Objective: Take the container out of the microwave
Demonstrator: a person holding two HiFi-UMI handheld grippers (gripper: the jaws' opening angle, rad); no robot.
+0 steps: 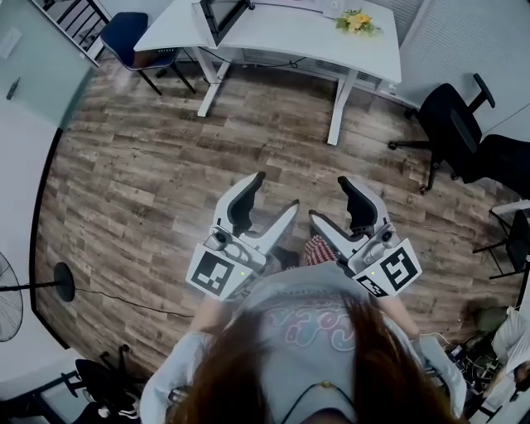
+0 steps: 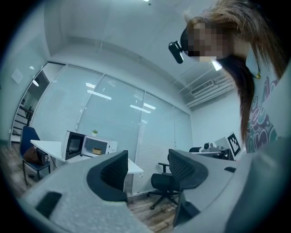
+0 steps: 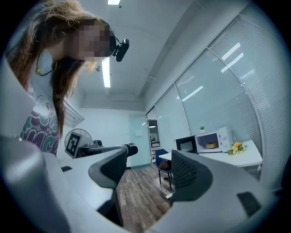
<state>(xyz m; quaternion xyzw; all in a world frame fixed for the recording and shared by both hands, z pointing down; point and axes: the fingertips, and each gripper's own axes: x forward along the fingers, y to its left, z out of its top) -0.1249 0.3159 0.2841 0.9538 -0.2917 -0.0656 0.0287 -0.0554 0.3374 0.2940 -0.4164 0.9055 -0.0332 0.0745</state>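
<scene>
The white microwave stands on a white desk far off, its door swung open. A small tan container sits inside it. The right gripper view shows the same microwave with the container in its cavity. From the head view only the microwave's dark open door shows at the top edge. My left gripper and right gripper are held side by side close to the person's body, above the wood floor. Both are open and empty, far from the microwave.
Yellow flowers sit on the desk beside the microwave. A blue chair stands at the desk's left end. Black office chairs stand at the right. A floor fan is at the left edge.
</scene>
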